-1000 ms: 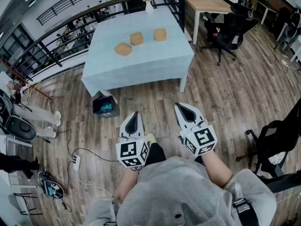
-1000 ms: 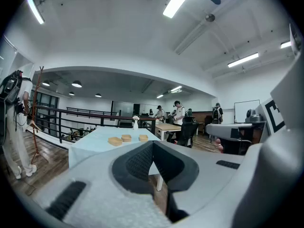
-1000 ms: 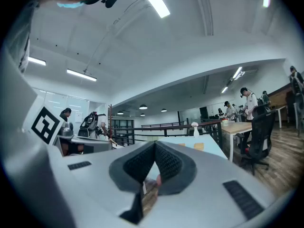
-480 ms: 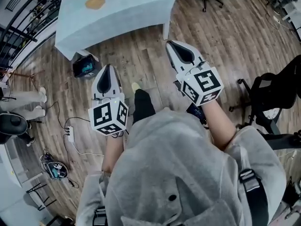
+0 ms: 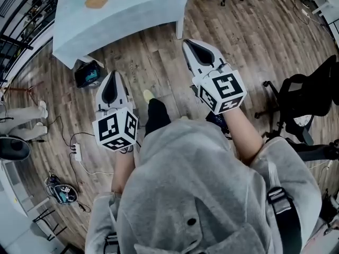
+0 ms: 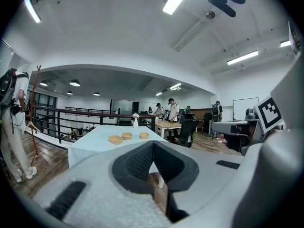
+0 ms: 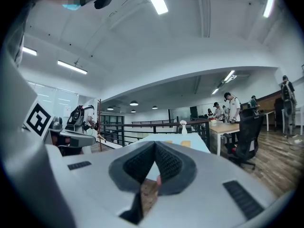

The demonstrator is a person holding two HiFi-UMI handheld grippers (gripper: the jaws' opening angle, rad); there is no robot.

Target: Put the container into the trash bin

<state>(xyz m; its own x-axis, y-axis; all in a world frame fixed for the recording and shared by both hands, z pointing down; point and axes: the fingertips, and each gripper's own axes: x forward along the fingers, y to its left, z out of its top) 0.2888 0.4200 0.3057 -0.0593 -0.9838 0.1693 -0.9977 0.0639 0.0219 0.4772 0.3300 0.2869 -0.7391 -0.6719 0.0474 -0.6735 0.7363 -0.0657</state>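
While both hand-held grippers (image 5: 113,76) (image 5: 189,45) are closed empty, wooden floor (image 5: 159,62) surrounds the draped table (image 5: 132,9).

Containers (image 5: 96,0) on table (image 5: 143,9), trash bin (image 5: 88,74) on floor (image 5: 159,73) by table's near corner, chair (image 5: 310,97) far right

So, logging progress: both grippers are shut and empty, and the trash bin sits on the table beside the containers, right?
No. The head view shows the trash bin on the floor by the table's corner. The left gripper and right gripper are shut and empty.
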